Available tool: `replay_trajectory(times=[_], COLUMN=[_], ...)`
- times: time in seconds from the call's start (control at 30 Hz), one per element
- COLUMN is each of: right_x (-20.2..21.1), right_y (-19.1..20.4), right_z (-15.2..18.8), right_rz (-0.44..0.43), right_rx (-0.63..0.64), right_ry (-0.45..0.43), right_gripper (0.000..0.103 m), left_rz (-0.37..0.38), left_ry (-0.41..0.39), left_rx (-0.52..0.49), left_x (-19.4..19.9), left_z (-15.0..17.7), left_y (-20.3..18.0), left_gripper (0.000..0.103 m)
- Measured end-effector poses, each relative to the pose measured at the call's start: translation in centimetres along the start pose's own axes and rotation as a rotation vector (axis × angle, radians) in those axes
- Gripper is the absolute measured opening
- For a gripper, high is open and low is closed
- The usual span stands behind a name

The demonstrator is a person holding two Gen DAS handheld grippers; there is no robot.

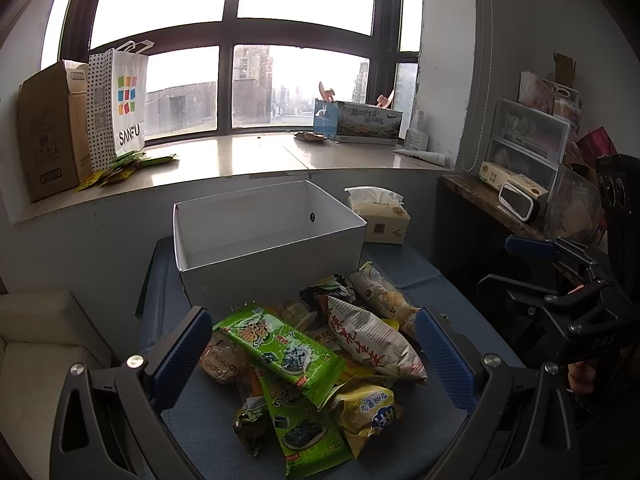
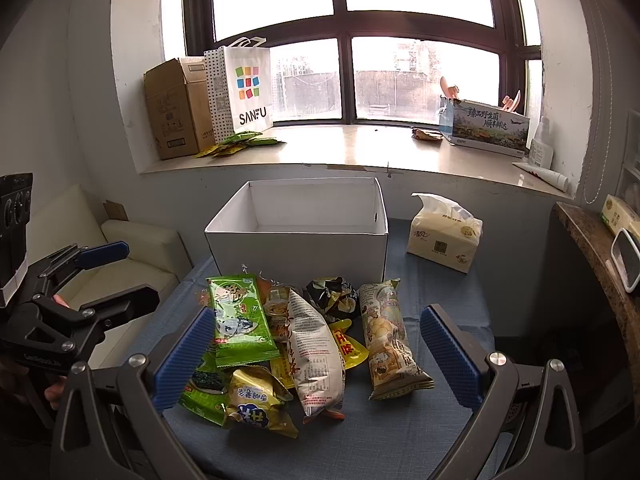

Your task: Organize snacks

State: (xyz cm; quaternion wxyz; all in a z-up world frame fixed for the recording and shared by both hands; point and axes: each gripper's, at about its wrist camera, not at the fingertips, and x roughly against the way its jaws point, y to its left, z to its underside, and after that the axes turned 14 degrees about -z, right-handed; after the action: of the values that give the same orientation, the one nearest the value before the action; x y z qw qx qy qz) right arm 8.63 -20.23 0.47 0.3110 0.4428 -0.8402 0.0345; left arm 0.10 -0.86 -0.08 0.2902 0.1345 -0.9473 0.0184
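A pile of snack packets lies on a blue-covered table (image 2: 440,432) in front of an open, empty white box (image 1: 264,240), which also shows in the right wrist view (image 2: 300,232). On top is a green seaweed packet (image 1: 280,344), also in the right wrist view (image 2: 240,320). Beside it lie a white-and-red bag (image 2: 316,356), a tall cream bag (image 2: 390,340) and a yellow bag (image 2: 260,400). My left gripper (image 1: 312,360) is open above the pile, holding nothing. My right gripper (image 2: 316,360) is open above the pile, also empty.
A tissue pack (image 2: 444,236) stands right of the box. The windowsill behind holds a cardboard box (image 2: 176,108), a SANFU bag (image 2: 248,88) and a printed carton (image 2: 488,126). A white sofa (image 2: 120,264) is at the left, a wooden shelf (image 2: 592,248) at the right.
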Motion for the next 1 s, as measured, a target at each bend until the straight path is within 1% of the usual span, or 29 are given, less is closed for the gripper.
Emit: replay_trajectory(times=[0.27, 0.37, 0.47, 0.57, 0.7, 0.87, 0.93, 1.0], right_x=[-0.2, -0.8, -2.0, -4.3, -9.0, -14.9, -16.9, -18.5], right_y=[-0.1, -0.8, -2.3, -4.6, -8.5, -13.0, -14.3, -15.2], right_z=[0.1, 0.3, 0.5, 0.9, 1.5, 2.8, 3.6, 4.4], right_rz=[0.000, 0.014, 0.026, 0.019, 0.051, 0.022, 0.018, 0.016], right_rx=[-0.002, -0.006, -0.021, -0.036, -0.070, -0.142, -0.177, -0.186], right_ry=[0.004, 0.026, 0.048, 0.091, 0.198, 0.312, 0.357, 0.388], right_gripper=[0.103, 0.103, 0.103, 0.103, 0.103, 0.103, 0.103, 0.103], left_rz=[-0.004, -0.002, 0.001, 0.001, 0.000, -0.003, -0.008, -0.007], left_ry=[0.000, 0.000, 0.003, 0.003, 0.006, 0.015, 0.020, 0.024], left_rx=[0.000, -0.001, -0.002, -0.003, -0.002, 0.000, 0.001, 0.005], left_x=[0.0, 0.1, 0.0, 0.0, -0.2, -0.5, -0.7, -0.8], left_z=[0.0, 0.0, 0.0, 0.0, 0.1, 0.4, 0.5, 0.6], left_y=[0.1, 0.1, 0.1, 0.1, 0.2, 0.3, 0.4, 0.6], left_gripper=[0.103, 0.103, 0.103, 0.103, 0.103, 0.103, 0.103, 0.103])
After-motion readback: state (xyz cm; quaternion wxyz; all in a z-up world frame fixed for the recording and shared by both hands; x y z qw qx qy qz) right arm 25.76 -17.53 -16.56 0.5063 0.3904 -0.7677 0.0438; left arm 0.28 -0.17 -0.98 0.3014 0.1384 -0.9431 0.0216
